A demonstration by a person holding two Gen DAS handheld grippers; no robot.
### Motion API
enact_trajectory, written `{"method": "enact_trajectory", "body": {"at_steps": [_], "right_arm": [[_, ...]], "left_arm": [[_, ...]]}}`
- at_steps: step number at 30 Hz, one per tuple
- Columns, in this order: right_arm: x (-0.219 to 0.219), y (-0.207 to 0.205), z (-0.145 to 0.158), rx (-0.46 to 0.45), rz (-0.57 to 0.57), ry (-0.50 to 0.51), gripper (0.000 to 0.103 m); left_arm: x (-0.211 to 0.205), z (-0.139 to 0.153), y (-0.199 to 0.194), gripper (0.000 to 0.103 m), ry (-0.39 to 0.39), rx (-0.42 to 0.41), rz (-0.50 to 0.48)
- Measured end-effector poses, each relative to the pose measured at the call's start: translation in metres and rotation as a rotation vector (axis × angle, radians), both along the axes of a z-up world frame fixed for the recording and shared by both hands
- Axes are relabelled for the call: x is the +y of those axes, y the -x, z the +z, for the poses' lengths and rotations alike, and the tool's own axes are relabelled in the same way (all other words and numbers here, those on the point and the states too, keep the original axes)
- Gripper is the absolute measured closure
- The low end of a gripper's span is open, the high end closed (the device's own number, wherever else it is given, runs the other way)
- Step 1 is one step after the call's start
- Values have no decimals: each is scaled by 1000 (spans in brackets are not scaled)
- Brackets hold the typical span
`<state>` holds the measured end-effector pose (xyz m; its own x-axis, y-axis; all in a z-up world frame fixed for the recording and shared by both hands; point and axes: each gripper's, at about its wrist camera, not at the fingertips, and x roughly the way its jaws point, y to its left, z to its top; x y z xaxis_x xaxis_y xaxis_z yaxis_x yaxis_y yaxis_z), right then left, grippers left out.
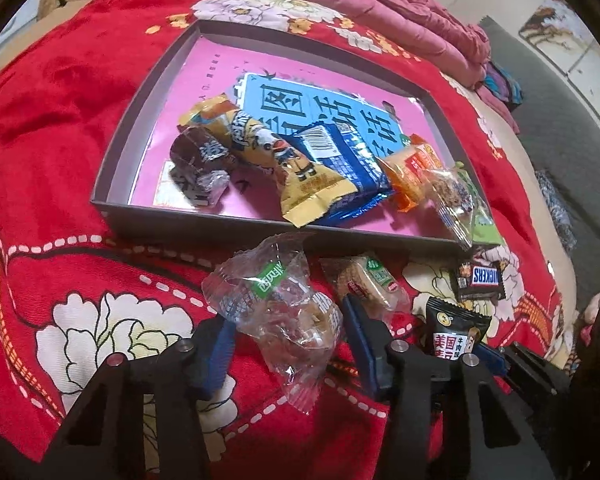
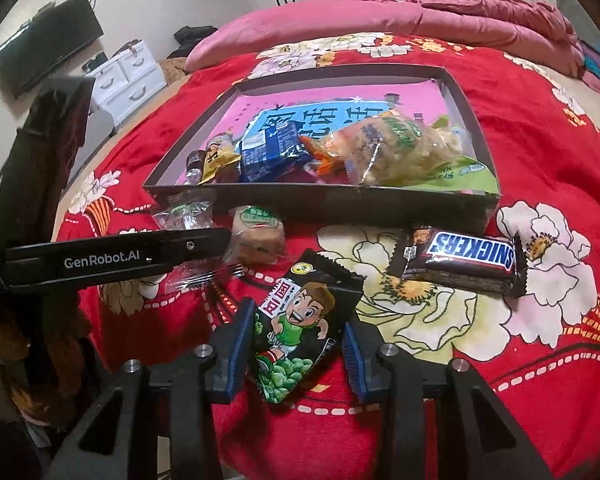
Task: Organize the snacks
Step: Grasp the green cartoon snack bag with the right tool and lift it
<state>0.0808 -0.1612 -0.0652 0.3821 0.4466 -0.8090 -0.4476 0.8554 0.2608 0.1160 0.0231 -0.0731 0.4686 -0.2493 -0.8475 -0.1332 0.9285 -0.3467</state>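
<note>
Both grippers grip packets: left gripper (image 1: 288, 344) clear packet (image 1: 278, 312); right gripper (image 2: 296, 350) black packet (image 2: 300, 328) (box (image 2: 324, 202) wall near).

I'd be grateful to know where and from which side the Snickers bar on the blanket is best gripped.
Probably across the middle of the Snickers bar, from above, one finger on each long edge. It lies flat on the red blanket in front of the box, clear of other snacks; its body is firm and narrow, while the crimped ends would likely slip or crumple.
</note>
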Motion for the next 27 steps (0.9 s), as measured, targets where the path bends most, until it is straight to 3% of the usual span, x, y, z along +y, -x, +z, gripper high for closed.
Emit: {"method": "enact_trajectory", "body": {"at_steps": [16, 26, 27], "right_arm": [[-9, -2, 9, -37, -16, -79, 63], [-8, -1, 20, -91, 1, -87, 66], [-9, -1, 20, -93, 0, -88, 75]], "left_arm": [[21, 2, 12, 55, 75, -17, 27], [31, 21, 22, 55, 11, -66, 34], [30, 22, 23, 55, 6, -70, 34]]}}
